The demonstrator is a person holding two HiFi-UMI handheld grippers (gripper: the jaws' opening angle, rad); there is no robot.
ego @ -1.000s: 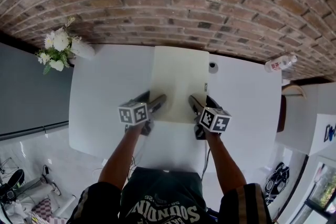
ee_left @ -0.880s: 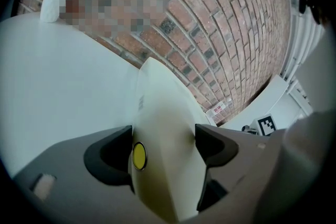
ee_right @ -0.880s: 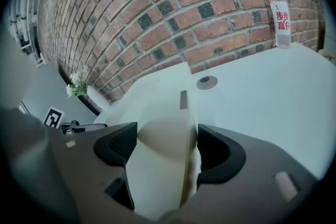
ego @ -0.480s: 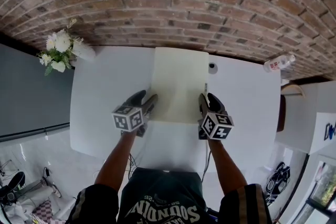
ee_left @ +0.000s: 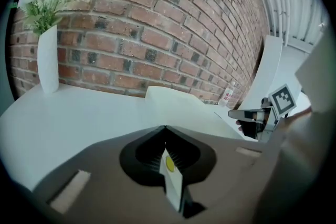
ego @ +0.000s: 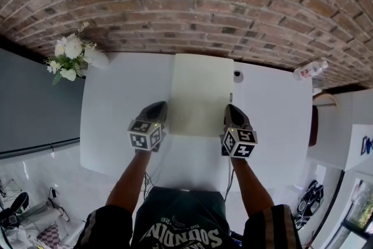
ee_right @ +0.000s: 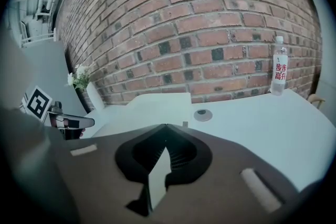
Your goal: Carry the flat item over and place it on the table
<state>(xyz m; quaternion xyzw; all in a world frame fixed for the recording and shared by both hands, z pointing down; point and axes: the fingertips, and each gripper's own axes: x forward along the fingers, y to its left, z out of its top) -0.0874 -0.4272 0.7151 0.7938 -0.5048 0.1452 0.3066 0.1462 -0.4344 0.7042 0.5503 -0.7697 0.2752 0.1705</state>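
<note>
the board [ego: 201, 93] lies flat on the table [ego: 274, 114], the left gripper [ego: 157, 108] and right gripper [ego: 232, 109] flank its near corners, jaws just closed on nothing, so placing looks done and what remains is to back away without nudging it.

In my head view the label on the bottle [ego: 309, 70] is too small to read, the vase [ego: 96, 56] looks smeared, and the right edge cuts off a white box [ego: 352, 140].
</note>
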